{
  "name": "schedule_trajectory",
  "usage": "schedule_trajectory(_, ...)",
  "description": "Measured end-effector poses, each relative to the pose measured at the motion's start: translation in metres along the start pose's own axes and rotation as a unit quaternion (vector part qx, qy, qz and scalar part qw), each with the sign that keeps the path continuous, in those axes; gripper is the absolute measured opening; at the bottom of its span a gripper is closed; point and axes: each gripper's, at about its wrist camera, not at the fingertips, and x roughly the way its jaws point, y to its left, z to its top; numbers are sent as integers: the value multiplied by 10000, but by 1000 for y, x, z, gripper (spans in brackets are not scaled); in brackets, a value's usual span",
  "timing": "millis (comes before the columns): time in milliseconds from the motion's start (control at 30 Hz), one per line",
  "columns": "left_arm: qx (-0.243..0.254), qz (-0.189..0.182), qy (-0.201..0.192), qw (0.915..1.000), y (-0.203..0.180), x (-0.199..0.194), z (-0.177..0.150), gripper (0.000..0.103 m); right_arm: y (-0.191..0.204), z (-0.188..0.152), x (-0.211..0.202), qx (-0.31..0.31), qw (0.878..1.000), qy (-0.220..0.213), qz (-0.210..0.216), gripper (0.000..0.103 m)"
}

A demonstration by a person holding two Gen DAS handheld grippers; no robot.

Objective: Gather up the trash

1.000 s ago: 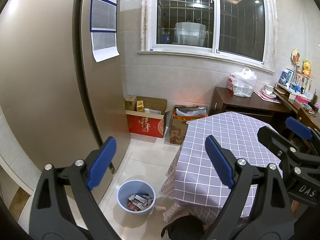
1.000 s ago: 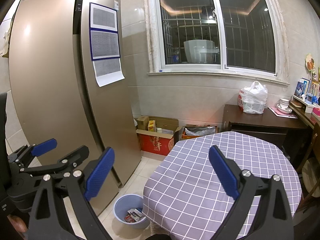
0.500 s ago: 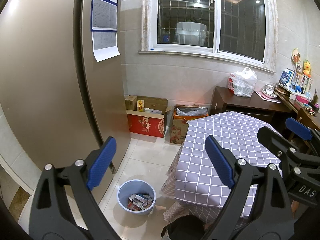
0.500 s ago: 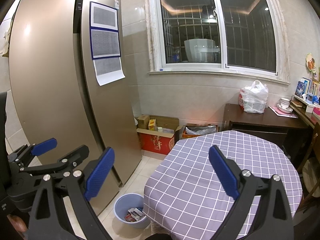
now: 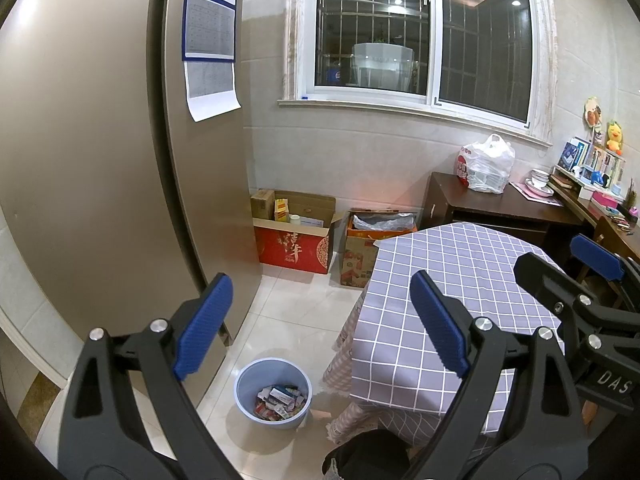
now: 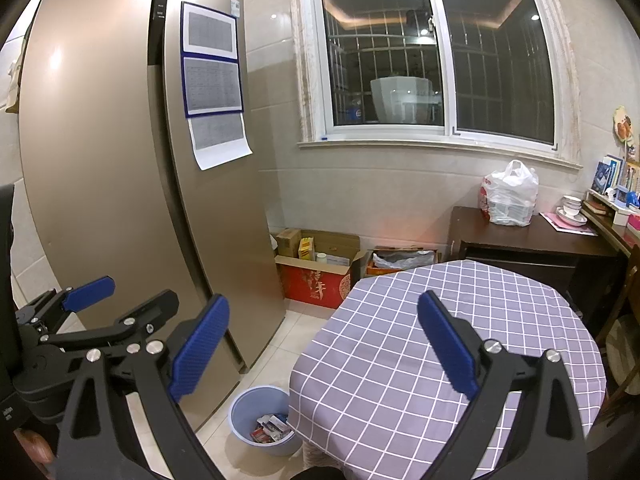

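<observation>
A light blue trash bin [image 5: 273, 392] stands on the tiled floor between the fridge and the table, with several crumpled wrappers and packets [image 5: 280, 399] inside. It also shows in the right wrist view [image 6: 262, 420], partly behind the tablecloth. My left gripper [image 5: 320, 320] is open and empty, held high above the bin. My right gripper [image 6: 322, 340] is open and empty above the table's [image 6: 440, 340] left edge. The right gripper shows at the right of the left wrist view [image 5: 592, 280], and the left gripper at the left of the right wrist view [image 6: 104, 308].
A tall bronze fridge [image 5: 100, 160] fills the left. A round table with a purple checked cloth [image 5: 460, 280] stands to the right. Cardboard boxes [image 5: 296, 236] sit under the window. A dark wooden desk [image 5: 500, 208] carries a white plastic bag [image 5: 486, 164].
</observation>
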Motion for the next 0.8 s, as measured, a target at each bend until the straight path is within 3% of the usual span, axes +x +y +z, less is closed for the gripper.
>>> schedule_trajectory(800, 6, 48, 13, 10000, 8, 4, -7, 89, 3, -1, 2, 5, 10000, 22, 8, 93)
